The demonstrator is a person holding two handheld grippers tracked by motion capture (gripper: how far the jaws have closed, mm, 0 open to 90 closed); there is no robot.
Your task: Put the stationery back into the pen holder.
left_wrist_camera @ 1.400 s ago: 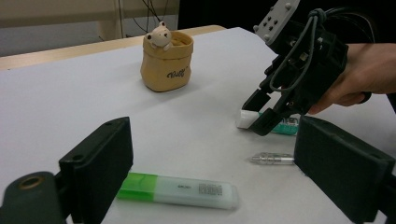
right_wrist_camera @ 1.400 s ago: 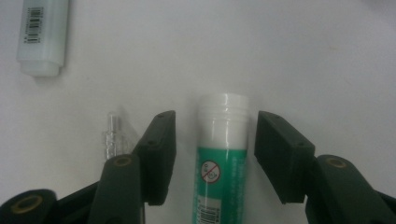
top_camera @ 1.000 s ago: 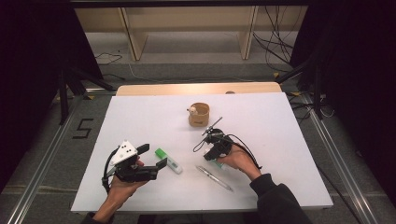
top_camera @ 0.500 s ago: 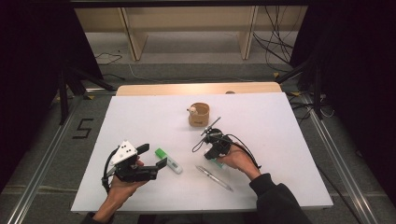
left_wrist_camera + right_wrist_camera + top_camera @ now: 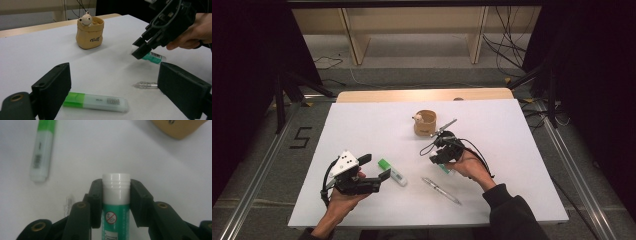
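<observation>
My right gripper (image 5: 116, 185) is shut on a green glue stick (image 5: 116, 202) just behind its white cap, and its jaws have just been closing on it. In the high view the right gripper (image 5: 438, 159) sits right of centre, with the glue stick (image 5: 445, 169) slanting under the hand. My left gripper (image 5: 376, 167) stands open at the front left, its jaws either side of a green highlighter (image 5: 96, 101) that lies flat on the table, not touching it. The glue stick (image 5: 153, 57) shows beyond, tilted in the other gripper's jaws.
A tan pot with a small bear figure (image 5: 425, 123) stands behind the right hand. A silver pen (image 5: 441, 190) lies on the white table (image 5: 362, 125) between the two hands, near the front edge. Cables trail from both grippers.
</observation>
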